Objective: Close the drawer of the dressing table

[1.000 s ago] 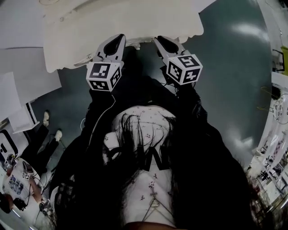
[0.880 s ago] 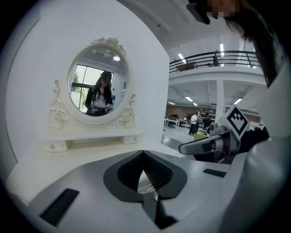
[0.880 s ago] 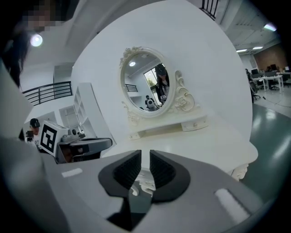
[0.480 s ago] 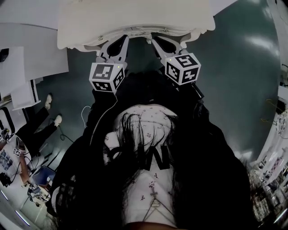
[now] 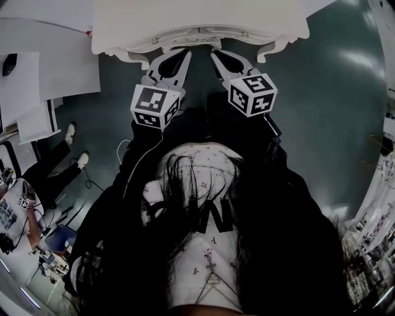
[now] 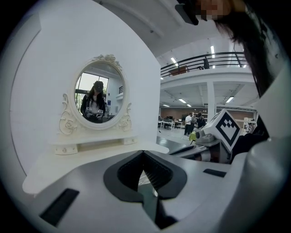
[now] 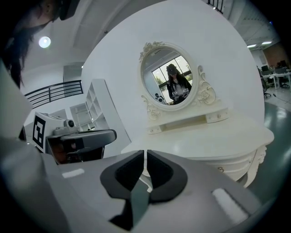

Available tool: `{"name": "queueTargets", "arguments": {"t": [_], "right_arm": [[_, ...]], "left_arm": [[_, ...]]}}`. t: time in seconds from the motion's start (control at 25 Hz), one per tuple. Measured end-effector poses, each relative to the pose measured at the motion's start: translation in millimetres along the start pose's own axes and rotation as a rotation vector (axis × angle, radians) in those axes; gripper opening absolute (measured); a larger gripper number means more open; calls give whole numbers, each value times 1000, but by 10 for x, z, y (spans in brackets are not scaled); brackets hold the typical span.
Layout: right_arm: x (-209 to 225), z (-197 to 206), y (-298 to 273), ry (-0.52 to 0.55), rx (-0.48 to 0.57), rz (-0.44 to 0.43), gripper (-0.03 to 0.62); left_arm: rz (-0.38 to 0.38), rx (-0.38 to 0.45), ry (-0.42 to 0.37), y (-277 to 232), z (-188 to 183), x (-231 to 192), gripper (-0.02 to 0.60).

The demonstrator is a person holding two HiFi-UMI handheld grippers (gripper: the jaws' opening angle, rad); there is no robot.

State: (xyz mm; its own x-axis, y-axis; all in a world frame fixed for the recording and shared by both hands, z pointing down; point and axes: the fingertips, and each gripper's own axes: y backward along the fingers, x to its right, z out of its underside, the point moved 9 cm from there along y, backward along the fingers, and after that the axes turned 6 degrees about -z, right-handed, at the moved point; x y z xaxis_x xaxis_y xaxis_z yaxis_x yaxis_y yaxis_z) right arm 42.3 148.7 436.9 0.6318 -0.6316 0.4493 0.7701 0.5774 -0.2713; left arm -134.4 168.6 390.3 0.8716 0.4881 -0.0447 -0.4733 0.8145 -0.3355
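The white dressing table (image 5: 197, 18) lies across the top of the head view, and its carved front apron with the drawer front (image 5: 199, 34) looks flush. My left gripper (image 5: 185, 53) points at that front just below its edge; in the left gripper view my left gripper (image 6: 143, 153) is shut and empty, level with the tabletop (image 6: 91, 157). My right gripper (image 5: 215, 55) points at the front beside it. The jaws of my right gripper (image 7: 145, 154) are closing with only a thin slit and nothing between them. The oval mirror (image 7: 170, 82) stands behind.
White boards (image 5: 49, 68) lie on the dark floor left of the table. A seated person's legs (image 5: 62, 166) and a cluttered desk (image 5: 15, 216) are at the far left. Shelving (image 5: 379, 203) lines the right edge. A white backboard (image 6: 136, 68) stands behind the table.
Both grippers have moved forward. The table's front edge has drawn back up the head view, from over the fingertips to just beyond them.
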Motion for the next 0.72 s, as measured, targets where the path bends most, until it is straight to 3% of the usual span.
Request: {"name": "queueTargets", "arguments": {"t": [0.32, 0.72], "right_arm": [[-540, 271, -42, 26, -26, 16, 23], [-856, 431, -7, 50, -25, 36, 23]], "left_arm": [[31, 12, 1, 457, 179, -104, 0], [65, 32, -5, 762, 335, -107, 0]]}}
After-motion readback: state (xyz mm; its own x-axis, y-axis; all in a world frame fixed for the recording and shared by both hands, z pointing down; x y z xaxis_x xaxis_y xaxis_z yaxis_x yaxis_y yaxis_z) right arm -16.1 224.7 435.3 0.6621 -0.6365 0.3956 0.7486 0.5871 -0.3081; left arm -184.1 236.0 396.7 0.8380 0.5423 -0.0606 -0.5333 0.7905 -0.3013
